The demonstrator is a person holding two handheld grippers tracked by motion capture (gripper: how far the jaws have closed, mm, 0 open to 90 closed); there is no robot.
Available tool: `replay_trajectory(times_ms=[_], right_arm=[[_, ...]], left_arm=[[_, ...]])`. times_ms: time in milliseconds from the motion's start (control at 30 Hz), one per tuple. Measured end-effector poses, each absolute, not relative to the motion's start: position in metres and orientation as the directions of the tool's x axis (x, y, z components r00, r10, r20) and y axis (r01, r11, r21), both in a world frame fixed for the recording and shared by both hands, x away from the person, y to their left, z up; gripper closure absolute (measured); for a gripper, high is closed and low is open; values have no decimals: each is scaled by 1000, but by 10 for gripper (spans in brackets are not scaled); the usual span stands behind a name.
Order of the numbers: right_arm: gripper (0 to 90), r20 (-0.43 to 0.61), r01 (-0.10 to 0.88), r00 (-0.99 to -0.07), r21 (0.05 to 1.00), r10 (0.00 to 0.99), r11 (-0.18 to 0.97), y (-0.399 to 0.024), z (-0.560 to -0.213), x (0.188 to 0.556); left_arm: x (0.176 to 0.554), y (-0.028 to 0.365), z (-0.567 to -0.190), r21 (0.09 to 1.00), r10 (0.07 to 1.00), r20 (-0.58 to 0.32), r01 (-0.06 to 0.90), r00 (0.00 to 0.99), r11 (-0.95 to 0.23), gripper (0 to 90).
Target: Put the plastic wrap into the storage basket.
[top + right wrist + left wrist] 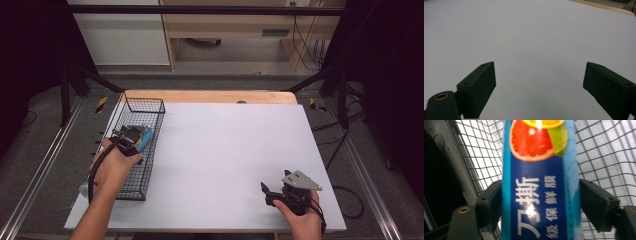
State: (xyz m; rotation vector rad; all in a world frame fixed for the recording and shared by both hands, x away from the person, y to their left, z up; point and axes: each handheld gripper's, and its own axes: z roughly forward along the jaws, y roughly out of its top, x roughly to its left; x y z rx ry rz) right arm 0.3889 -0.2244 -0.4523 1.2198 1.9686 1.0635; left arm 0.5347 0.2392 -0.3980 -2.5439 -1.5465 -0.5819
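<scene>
Blue box [537,195] sits clamped between left gripper [131,139] jaws, long axis running away from it, inside wire basket [150,106] at table's [225,150] left; right gripper [282,192] rests wide open, empty, well apart.

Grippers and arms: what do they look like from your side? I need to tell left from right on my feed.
Both grippers have black, blocky two-jaw heads with a brass-coloured bushing near the jaw base. The right gripper carries a grey three-cornered plate with small holes on top. A black cable loops from the left gripper along the wrist. Both forearms are bare, with no sleeves in view.
</scene>
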Motion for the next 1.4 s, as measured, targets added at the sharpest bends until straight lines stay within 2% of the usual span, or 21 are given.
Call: replay_trajectory(times_ms=[267, 400, 533, 833, 967, 1067, 1400], right_arm=[[111, -69, 449, -410, 853, 909, 267, -224, -453, 389], [112, -70, 449, -410, 852, 909, 268, -224, -453, 389], [112, -74, 446, -413, 853, 908, 272, -223, -453, 389], [111, -78, 446, -406, 853, 911, 272, -224, -453, 389], [102, -75, 449, -402, 852, 912, 268, -225, -453, 390], [96, -72, 448, -403, 854, 912, 265, -224, -452, 389], [85, -74, 445, -402, 855, 913, 265, -225, -452, 389]], left_arm=[[521, 236, -376, 176, 807, 410, 831, 426, -528, 172], [509, 238, -359, 248, 802, 427, 799, 417, -548, 147], [494, 236, -342, 351, 811, 416, 750, 412, -561, 90], [470, 219, -331, 487, 803, 350, 639, 483, -596, 72], [466, 211, -329, 500, 788, 339, 612, 513, -613, 51], [464, 208, -328, 542, 792, 311, 587, 525, -602, 53], [451, 181, -327, 597, 744, 299, 492, 597, -634, 52]])
